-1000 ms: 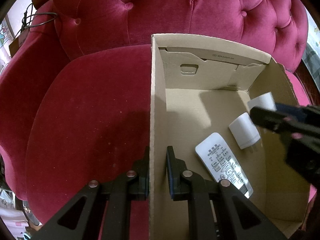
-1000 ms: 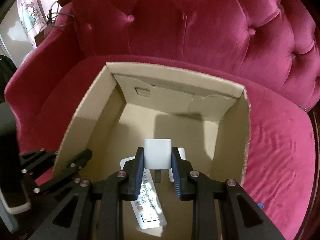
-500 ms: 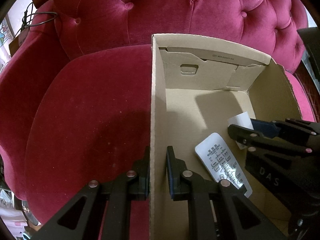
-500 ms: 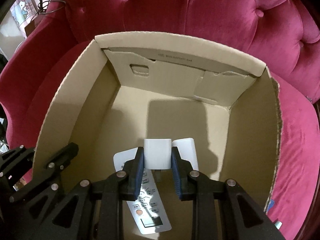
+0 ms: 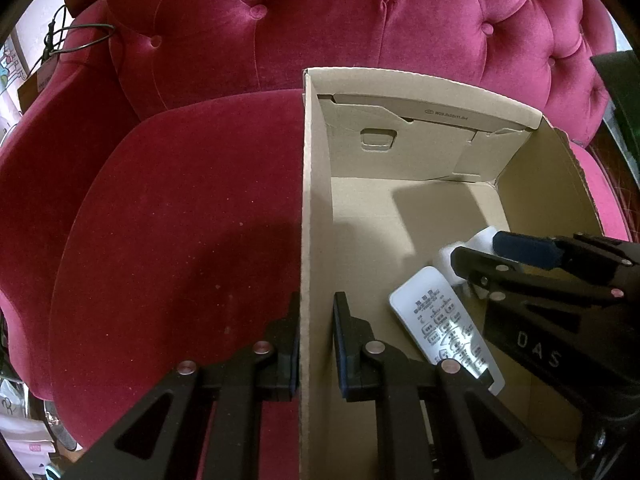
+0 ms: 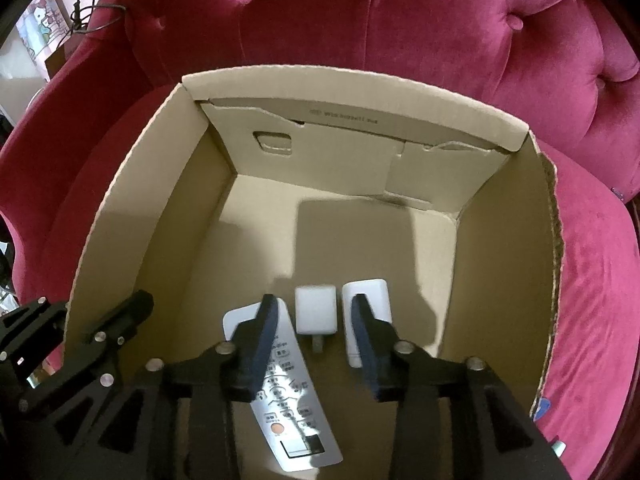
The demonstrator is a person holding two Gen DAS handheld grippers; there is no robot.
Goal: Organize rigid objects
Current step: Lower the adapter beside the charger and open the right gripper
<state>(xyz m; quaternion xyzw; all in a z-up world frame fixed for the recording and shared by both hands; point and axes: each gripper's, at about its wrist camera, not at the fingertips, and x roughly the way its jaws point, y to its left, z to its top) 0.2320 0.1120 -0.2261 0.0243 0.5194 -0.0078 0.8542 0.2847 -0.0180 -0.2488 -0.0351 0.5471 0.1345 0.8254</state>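
Note:
A cardboard box (image 6: pixel 500 248) stands on a red velvet armchair. On its floor lie a white remote control (image 6: pixel 296 412), a white plug adapter (image 6: pixel 315 310) and a second white adapter (image 6: pixel 366 312). My right gripper (image 6: pixel 314 322) hangs over the first adapter with its jaws opening; the pads stand clear of it on both sides. My left gripper (image 5: pixel 316 336) is shut on the box's left wall (image 5: pixel 314 208), one finger outside and one inside. In the left wrist view the right gripper (image 5: pixel 480 252) hides most of the adapters beside the remote control (image 5: pixel 444 324).
The tufted chair back (image 5: pixel 360 24) rises behind the box. The red seat cushion (image 5: pixel 180 240) spreads to the left of it. A thin wire loop (image 5: pixel 80 40) hangs at the chair's left arm. The box's far half of floor (image 6: pixel 352 232) is bare cardboard.
My right gripper came down into the box with the white adapter and spread its jaws; the adapter now lies free on the floor. The left gripper kept still.

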